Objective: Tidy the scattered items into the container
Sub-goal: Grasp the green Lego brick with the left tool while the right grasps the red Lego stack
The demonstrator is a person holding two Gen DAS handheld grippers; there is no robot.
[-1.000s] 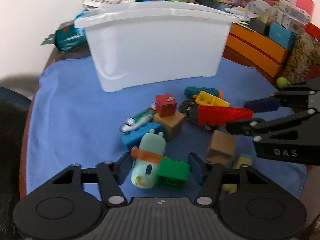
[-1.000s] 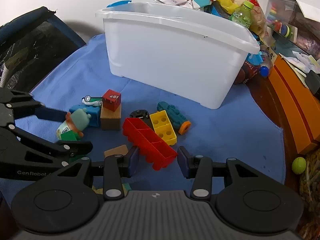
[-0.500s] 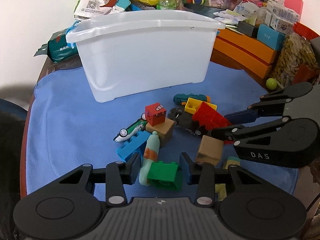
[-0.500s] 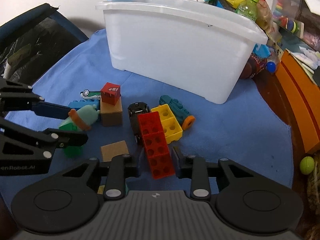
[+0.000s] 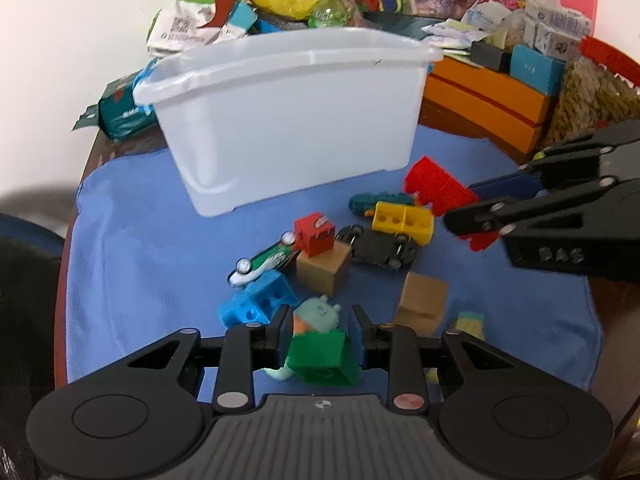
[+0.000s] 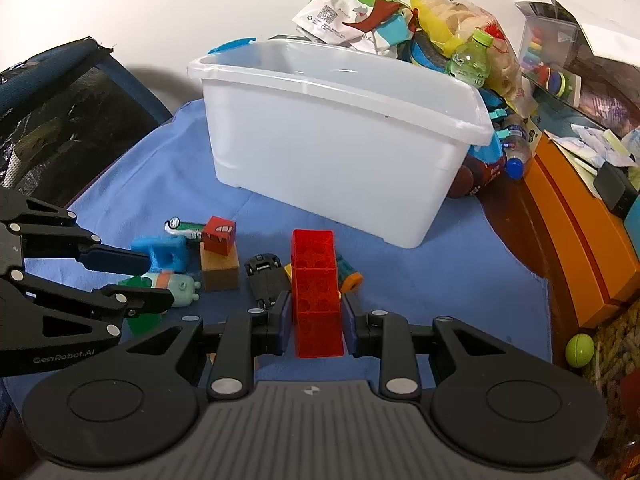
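The white bin (image 5: 288,120) stands open at the back of the blue cloth (image 5: 140,240). My left gripper (image 5: 320,320) is closing, its pads pressing a mint toy with a green brick (image 5: 320,356), seen from the side as the mint toy (image 6: 176,284). My right gripper (image 6: 316,312) is shut on a long red brick (image 6: 318,280), raised and pointing at the bin; the left wrist view shows the red brick (image 5: 436,188) above the pile. Loose on the cloth: red cube (image 5: 314,234) on a tan block (image 5: 324,268), black car (image 5: 378,246), yellow brick (image 5: 402,220), blue brick (image 5: 258,300).
A second tan block (image 5: 422,300) and a small yellow piece (image 5: 468,322) lie at the near right. Orange boxes (image 6: 580,248) and a green ball (image 6: 579,350) flank the right side. Bags and bottles pile up behind the bin; a dark bag (image 6: 60,112) sits left.
Both grippers have closed. The right one took the red brick and lifted it off the pile, turning it lengthwise. The left one narrowed around the mint toy and green brick.
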